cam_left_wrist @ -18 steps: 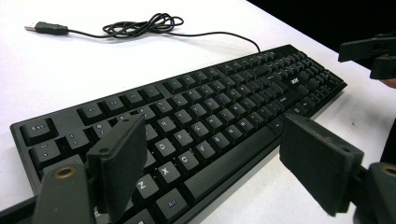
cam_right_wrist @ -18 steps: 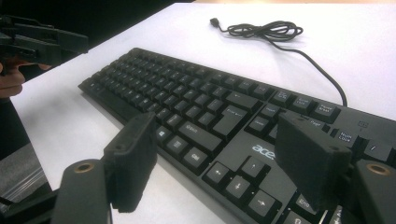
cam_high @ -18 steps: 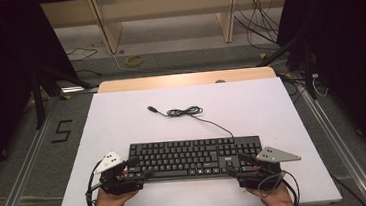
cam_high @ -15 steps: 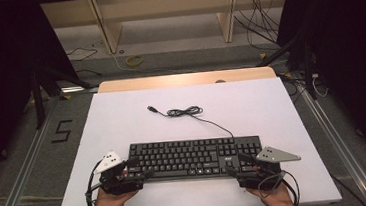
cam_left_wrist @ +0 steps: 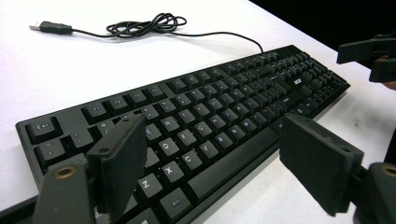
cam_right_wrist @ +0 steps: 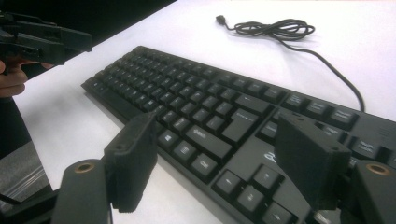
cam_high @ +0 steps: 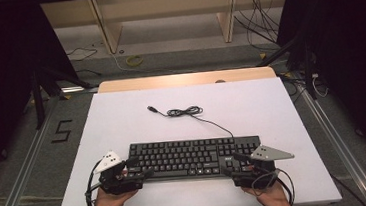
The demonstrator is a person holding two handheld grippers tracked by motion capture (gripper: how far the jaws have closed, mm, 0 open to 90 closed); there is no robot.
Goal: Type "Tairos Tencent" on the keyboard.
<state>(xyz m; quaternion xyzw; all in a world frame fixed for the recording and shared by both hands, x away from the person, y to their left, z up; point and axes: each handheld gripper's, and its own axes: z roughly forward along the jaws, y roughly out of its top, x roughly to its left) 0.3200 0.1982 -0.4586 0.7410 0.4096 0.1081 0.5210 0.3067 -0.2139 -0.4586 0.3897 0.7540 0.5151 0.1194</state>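
A flat black plastic computer keyboard [cam_high: 194, 157] lay along the near edge of the white rectangular table top [cam_high: 122, 123], its thin black cable [cam_high: 187, 111] running off to a loose coil and plug farther back, left of centre. The left gripper [cam_high: 141, 168] sat at the keyboard's near-left corner with its jaws spread wide, one over the keys and one over the bare table in front, pressing on nothing. The right gripper [cam_high: 232, 163] stood at the near-right corner, likewise wide, one jaw over the keys there. Compared with half a second earlier, keyboard, cable and both hands lay where they had been. The person's forearms were cut off by the bottom edge, and the far key legends were too small to read.
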